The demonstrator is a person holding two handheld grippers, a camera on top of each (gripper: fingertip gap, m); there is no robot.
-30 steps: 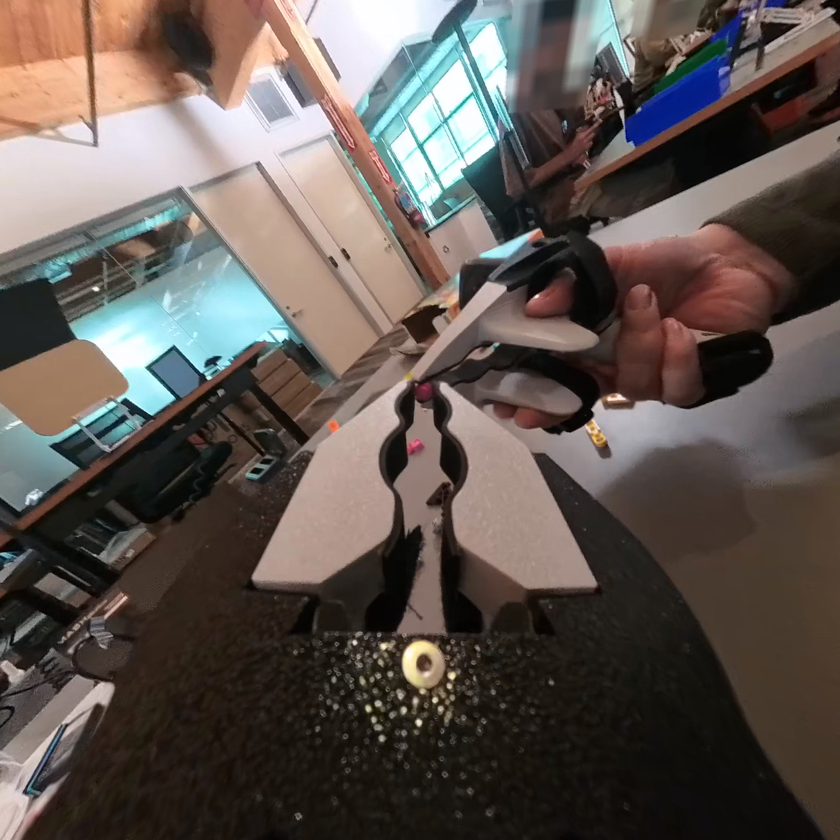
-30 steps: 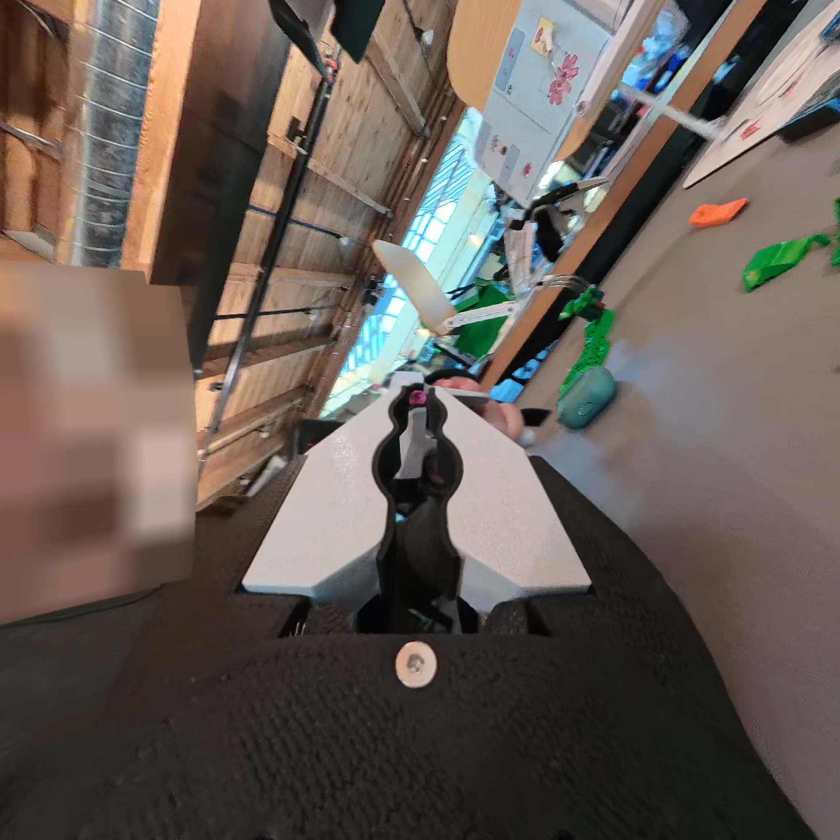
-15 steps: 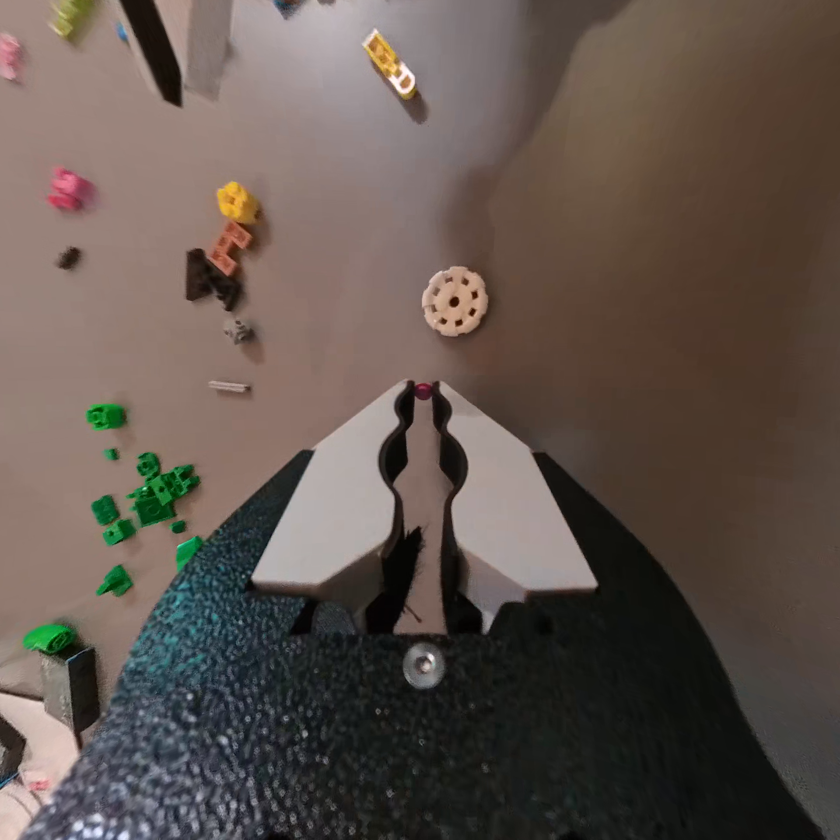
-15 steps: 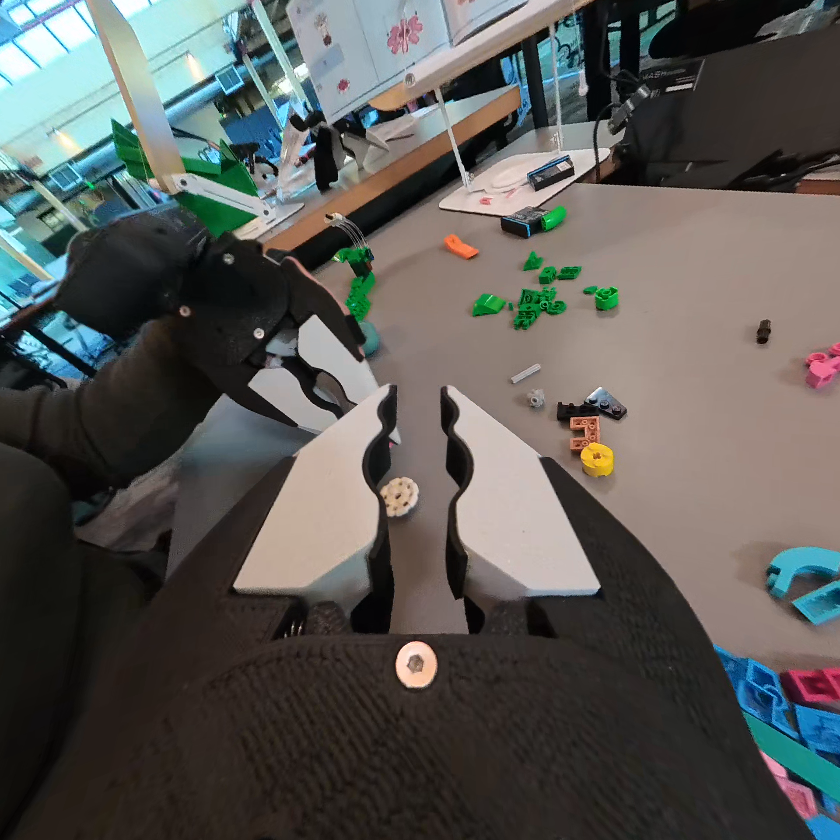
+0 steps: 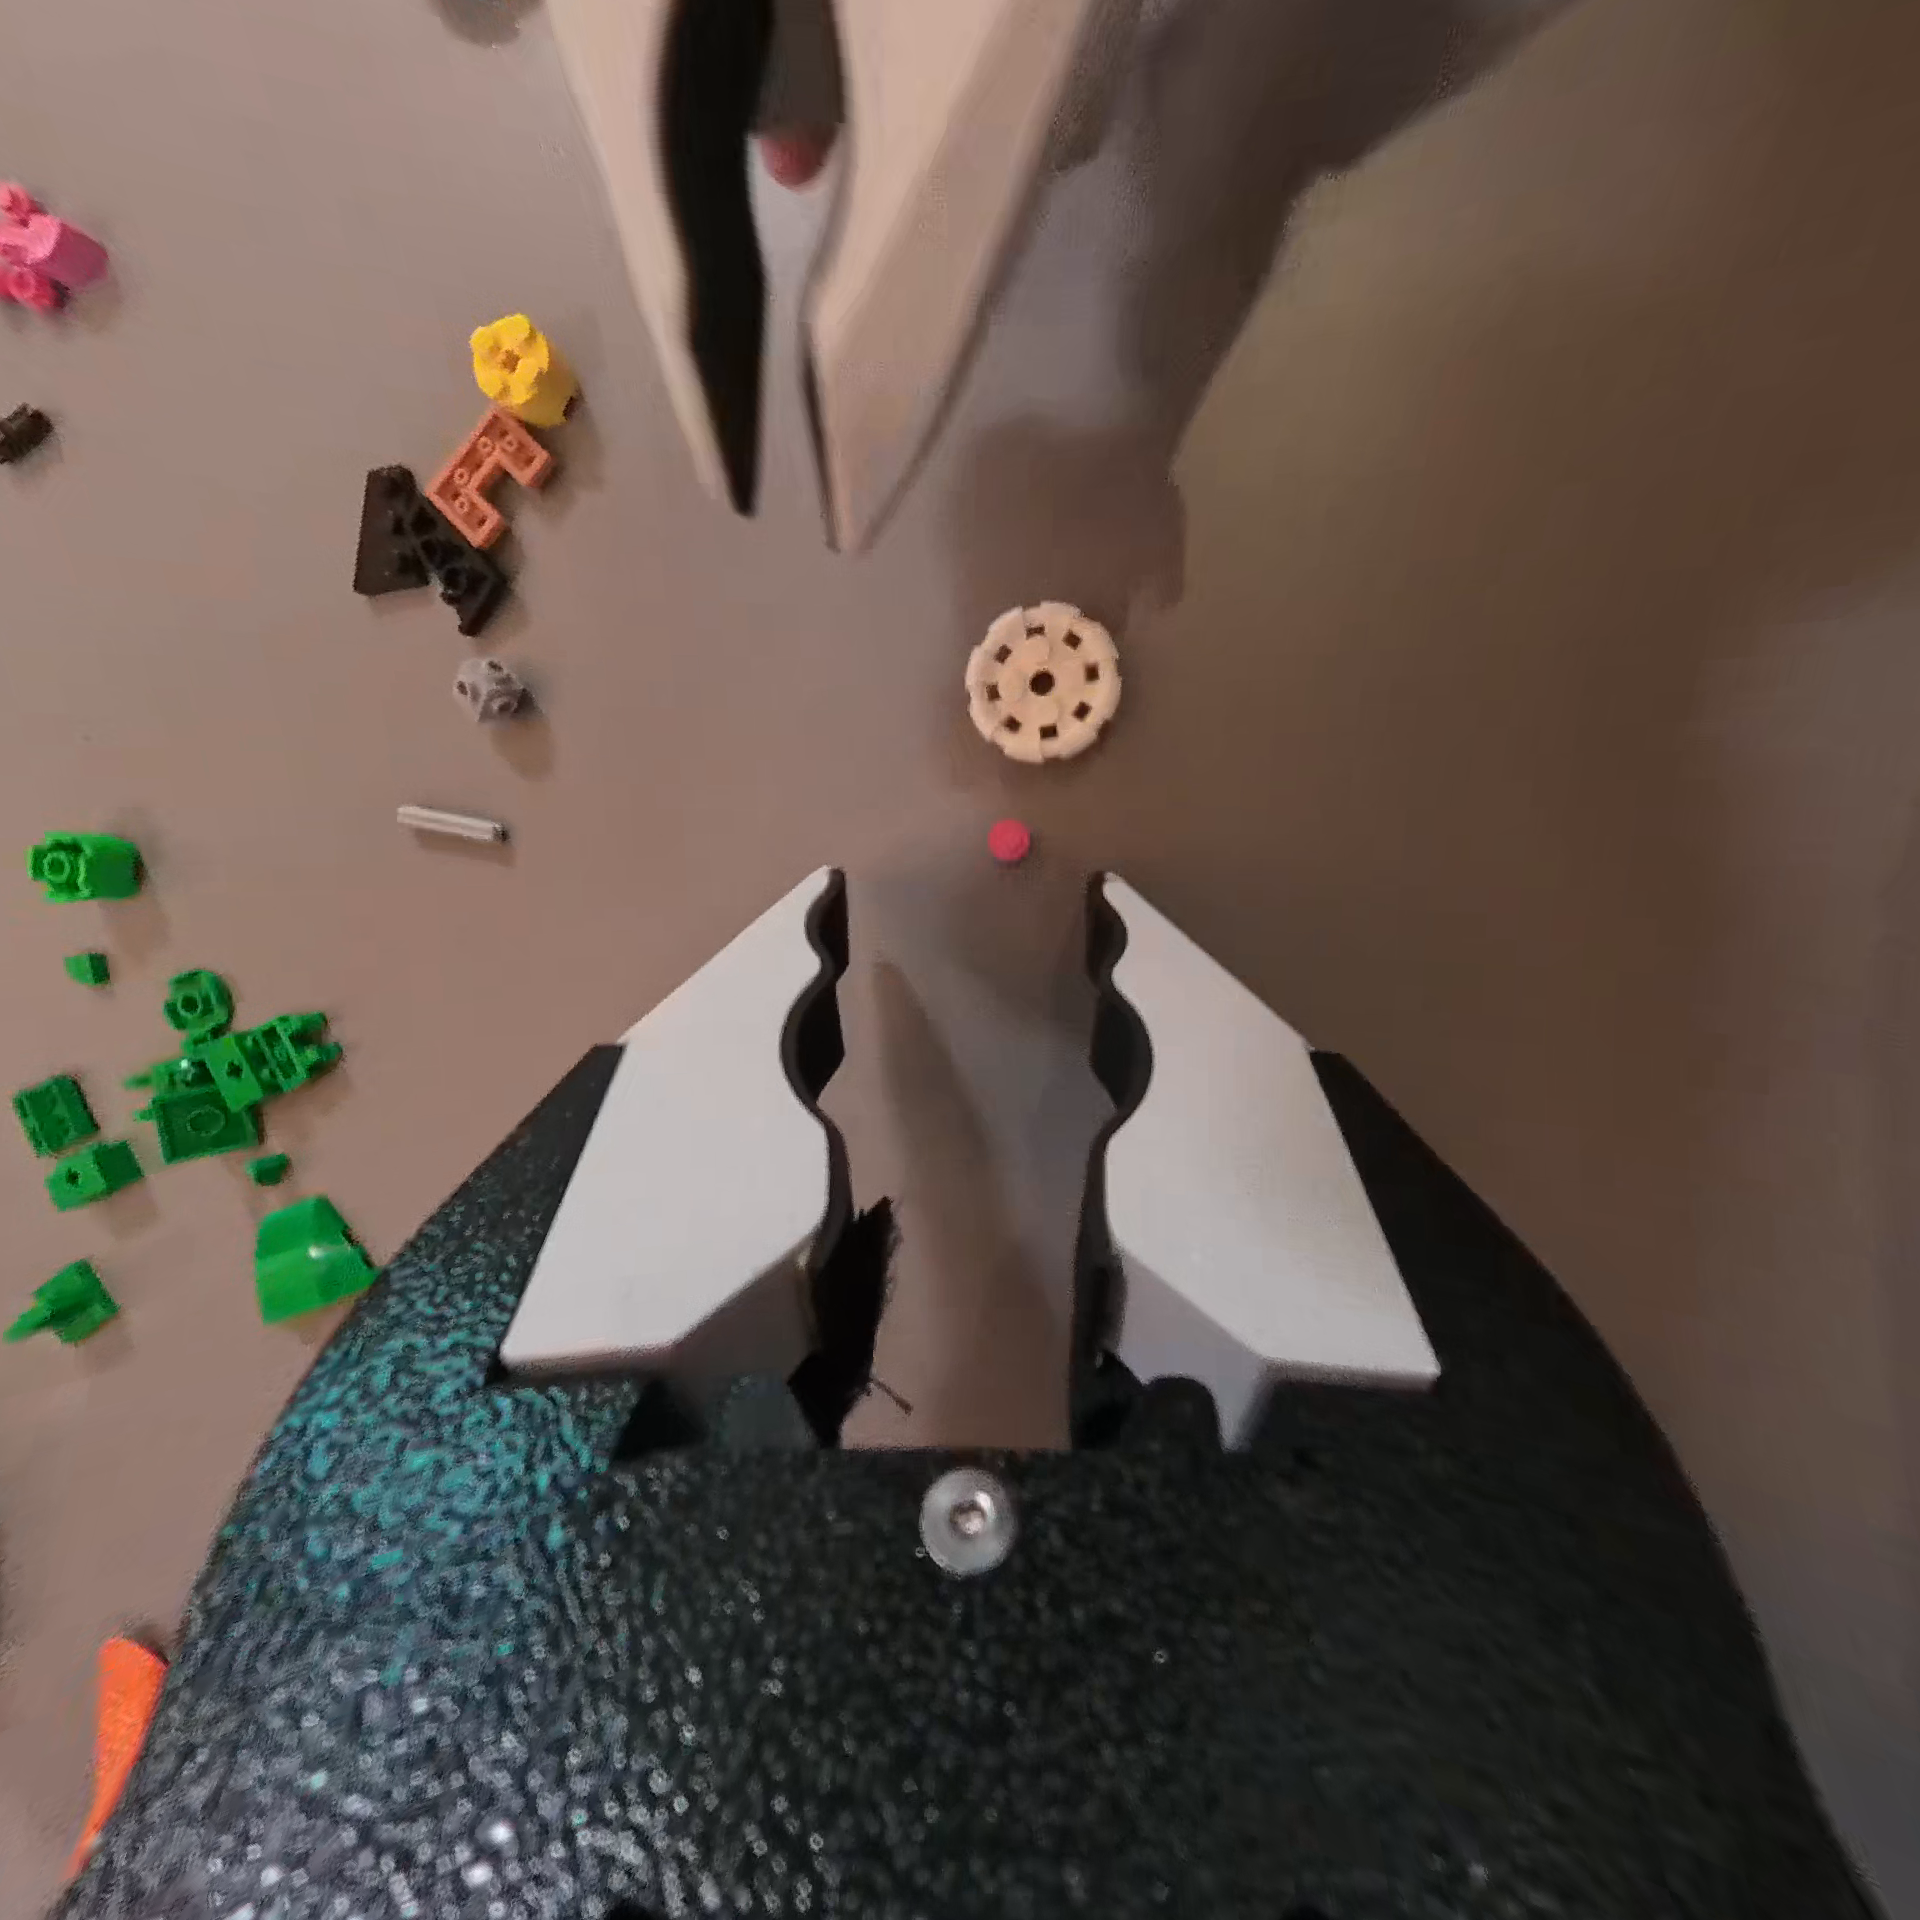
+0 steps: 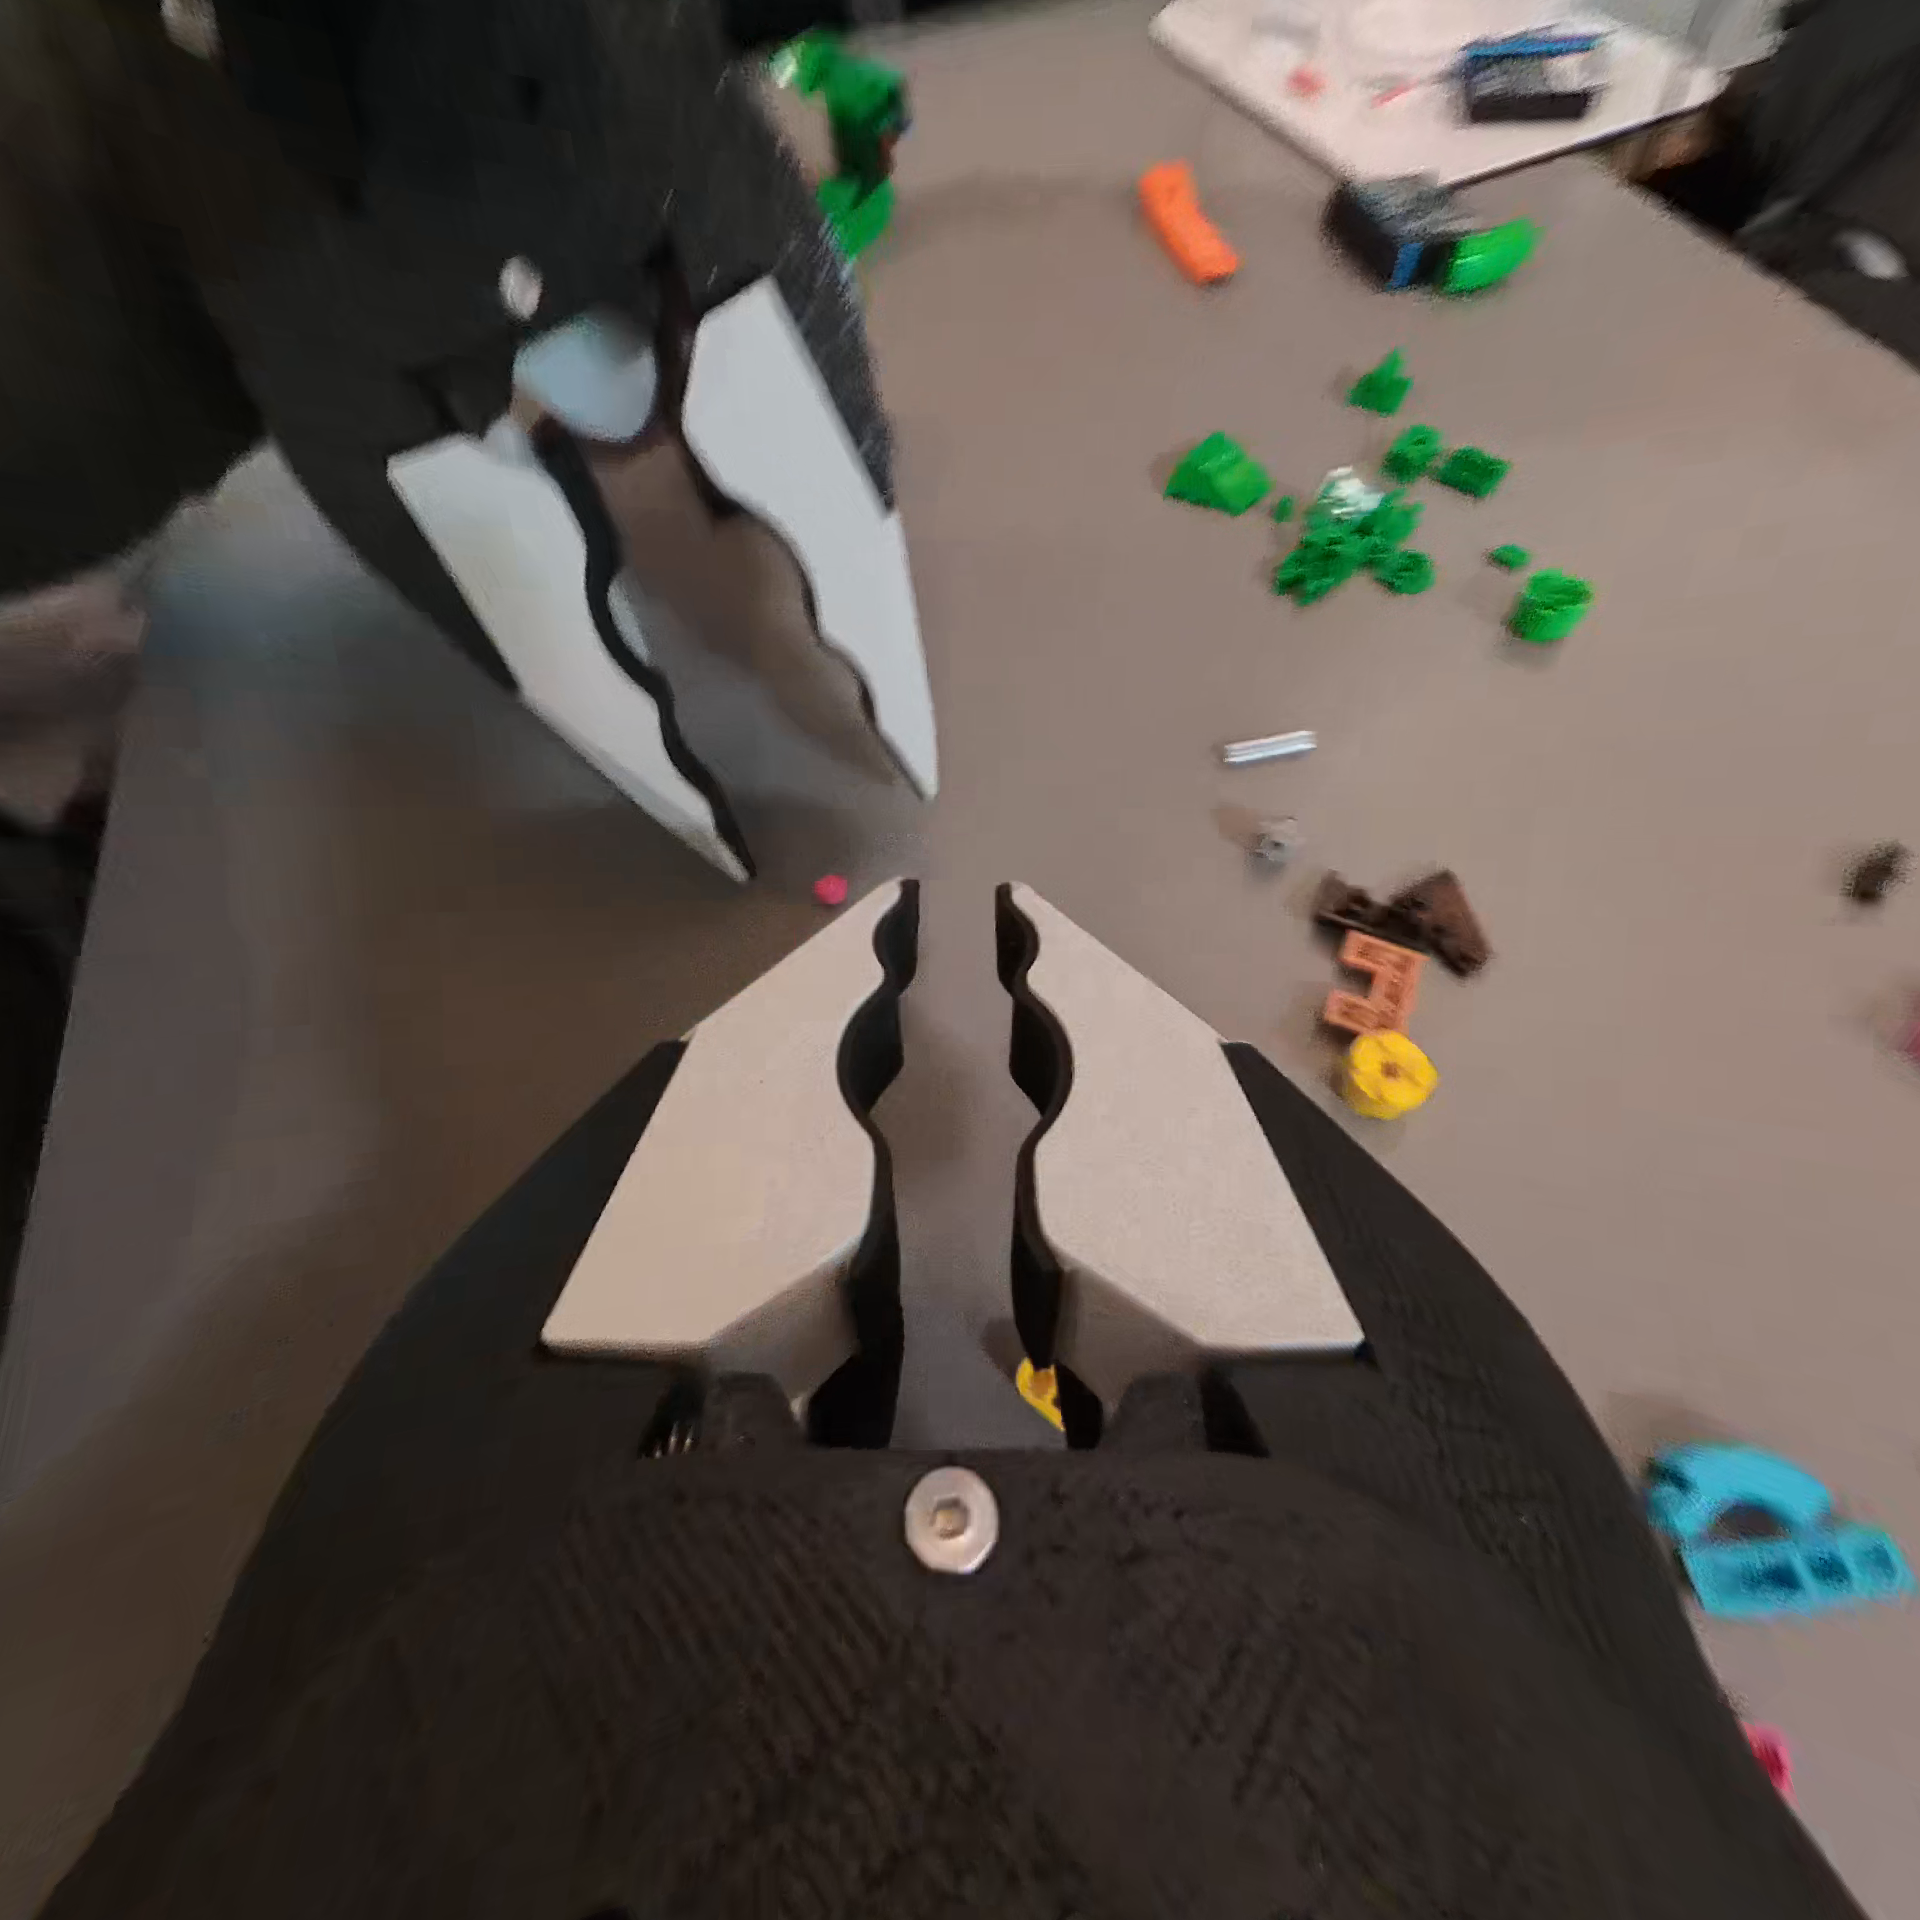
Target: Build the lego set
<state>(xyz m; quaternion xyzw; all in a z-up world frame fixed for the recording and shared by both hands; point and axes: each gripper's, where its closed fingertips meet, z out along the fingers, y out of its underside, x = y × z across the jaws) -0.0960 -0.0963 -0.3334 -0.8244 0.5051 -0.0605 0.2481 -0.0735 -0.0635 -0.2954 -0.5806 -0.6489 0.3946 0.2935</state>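
Observation:
A cream round wheel piece [image 5: 1042, 683] lies flat on the grey table [image 5: 1455, 727]. A small pink round stud [image 5: 1008, 840] lies loose just in front of it. My left gripper [image 5: 966, 883] is open and empty, its tips right behind the stud. My right gripper [image 5: 792, 528] comes in from the top of the left wrist view, tips close to the wheel. In the right wrist view my right gripper [image 6: 956, 888] is open by a narrow gap and empty. The left gripper [image 6: 831, 831] faces it, with the pink stud [image 6: 829, 889] between them. The wheel is hidden there.
To one side lie a yellow round brick [image 5: 520, 369], an orange-brown L plate [image 5: 494, 478], black wedge plates [image 5: 426, 551], a grey bit [image 5: 488, 686] and a grey pin [image 5: 452, 824]. Green pieces [image 5: 208, 1091] are scattered farther off. Blue pieces [image 6: 1766, 1538] lie near the right gripper. There is about 6 centimeters between the tips of the two grippers. From either gripper's tips it is about 4 centimeters to the cream round wheel piece [image 5: 1042, 683].
My left gripper has opened and the pink stud it held now lies on the table by the wheel. Both grippers have come down from mid-air, tips facing each other.

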